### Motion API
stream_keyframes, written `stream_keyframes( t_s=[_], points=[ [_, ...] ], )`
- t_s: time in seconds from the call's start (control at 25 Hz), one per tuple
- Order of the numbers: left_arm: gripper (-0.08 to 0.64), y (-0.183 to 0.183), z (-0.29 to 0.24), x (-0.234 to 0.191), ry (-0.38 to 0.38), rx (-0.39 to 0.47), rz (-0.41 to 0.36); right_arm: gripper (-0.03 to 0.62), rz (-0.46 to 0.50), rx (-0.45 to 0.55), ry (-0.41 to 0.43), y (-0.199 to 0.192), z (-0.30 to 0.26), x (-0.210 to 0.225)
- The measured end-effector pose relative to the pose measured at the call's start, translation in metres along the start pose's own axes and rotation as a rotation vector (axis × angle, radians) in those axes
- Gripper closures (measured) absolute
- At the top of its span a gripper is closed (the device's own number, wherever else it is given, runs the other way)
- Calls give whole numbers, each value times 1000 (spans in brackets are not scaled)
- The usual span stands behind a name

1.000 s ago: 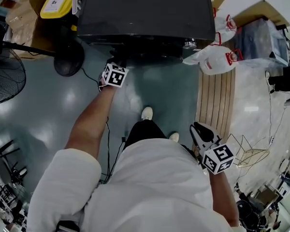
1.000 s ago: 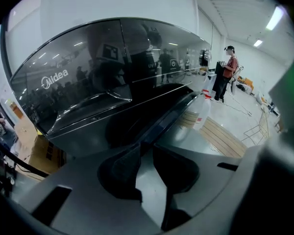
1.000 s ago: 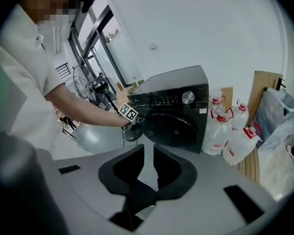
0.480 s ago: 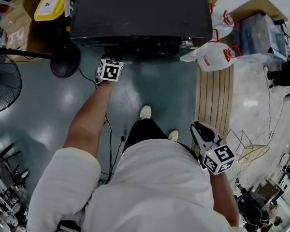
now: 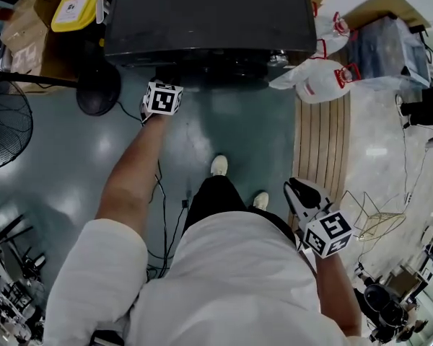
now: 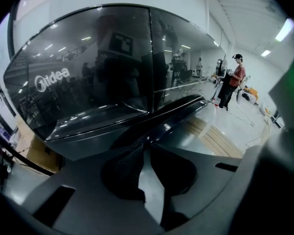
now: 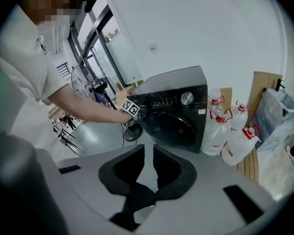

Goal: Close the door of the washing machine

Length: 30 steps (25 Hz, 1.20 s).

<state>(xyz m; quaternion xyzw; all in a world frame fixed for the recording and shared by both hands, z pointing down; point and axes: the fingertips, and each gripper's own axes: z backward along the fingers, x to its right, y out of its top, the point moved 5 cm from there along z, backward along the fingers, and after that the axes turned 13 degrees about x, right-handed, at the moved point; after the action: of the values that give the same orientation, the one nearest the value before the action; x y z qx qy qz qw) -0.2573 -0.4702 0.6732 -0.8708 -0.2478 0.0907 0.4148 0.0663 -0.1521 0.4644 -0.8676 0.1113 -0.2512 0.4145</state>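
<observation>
The left gripper [image 5: 162, 96] has shifted a little to the left along the front of the washing machine [image 5: 206, 13]. Its jaws stand slightly apart with nothing between them. The door [image 7: 169, 126] is just ahead of them and looks nearly flush with the front. The right gripper [image 5: 302, 193] is far from the door. Its jaws have just closed a little but are still apart and empty.

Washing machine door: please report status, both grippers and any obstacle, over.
Left gripper open, empty, at left edge of washing machine door. Right gripper open, empty, held back. Door about shut; latch not visible. White jugs beside machine, clear.
</observation>
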Motion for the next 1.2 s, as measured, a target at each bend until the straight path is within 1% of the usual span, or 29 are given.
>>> stream_keyframes(
  t_s=[0.04, 0.12, 0.28, 0.36, 0.6, 0.68, 0.92, 1.08, 1.2],
  points=[
    [512, 0, 3, -1, 14, 3, 11, 528, 2, 6, 0, 0, 2, 1],
    [512, -1, 10, 1, 29, 11, 36, 528, 4, 19, -2, -3, 8, 2],
    [512, -2, 32, 16, 29, 24, 81, 531, 5, 39, 7, -10, 21, 3],
    [512, 0, 47, 27, 27, 37, 111, 537, 7, 51, 22, -12, 29, 3],
    [512, 3, 90, 75, -7, 84, 155, 545, 35, 83, 72, -18, 48, 8],
    [512, 4, 108, 96, -36, 98, 187, 548, 41, 96, 91, -19, 55, 9],
    [514, -2, 165, 177, -163, 135, 295, 560, 69, 113, 145, -31, 81, 15],
    [518, -9, 213, 229, -225, 137, 319, 574, 82, 116, 176, -42, 98, 16],
    [518, -7, 247, 269, -276, 152, 337, 583, 101, 122, 198, -47, 110, 18]
  ],
)
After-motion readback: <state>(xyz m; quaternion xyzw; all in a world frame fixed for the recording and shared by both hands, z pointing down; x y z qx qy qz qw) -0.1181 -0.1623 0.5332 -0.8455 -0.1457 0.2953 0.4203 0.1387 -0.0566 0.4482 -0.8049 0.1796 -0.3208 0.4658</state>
